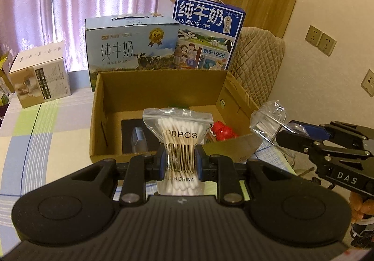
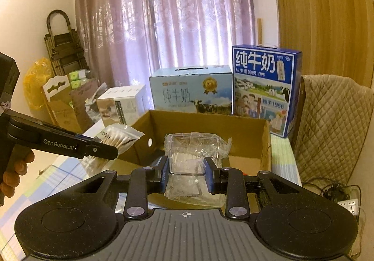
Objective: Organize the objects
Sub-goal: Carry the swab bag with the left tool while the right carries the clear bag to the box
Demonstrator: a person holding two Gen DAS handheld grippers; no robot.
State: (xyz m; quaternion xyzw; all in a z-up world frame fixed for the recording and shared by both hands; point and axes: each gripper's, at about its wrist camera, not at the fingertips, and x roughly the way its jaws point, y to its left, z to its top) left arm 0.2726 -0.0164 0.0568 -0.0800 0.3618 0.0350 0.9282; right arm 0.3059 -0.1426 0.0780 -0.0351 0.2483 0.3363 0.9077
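Note:
My left gripper (image 1: 181, 161) is shut on a zip bag of cotton swabs (image 1: 178, 131) marked 100PCS, held just before the near wall of an open cardboard box (image 1: 131, 88). The bag also shows in the right wrist view (image 2: 116, 138). My right gripper (image 2: 186, 171) is shut on a clear plastic packet (image 2: 194, 153) with white contents, held at the box's right end (image 2: 266, 144). In the left wrist view the packet (image 1: 268, 118) and right gripper (image 1: 284, 131) sit right of the box. Inside the box lie a black pad (image 1: 131, 134), a small clear item (image 1: 139, 139) and a red object (image 1: 222, 131).
Two milk cartons, pale blue (image 1: 131, 48) and dark blue (image 1: 208, 34), stand behind the box. A white carton (image 1: 39, 76) stands left on the checked tablecloth (image 1: 46, 130). A quilted chair (image 1: 257, 62) is at the right. Bags and boxes (image 2: 67, 97) clutter the far left.

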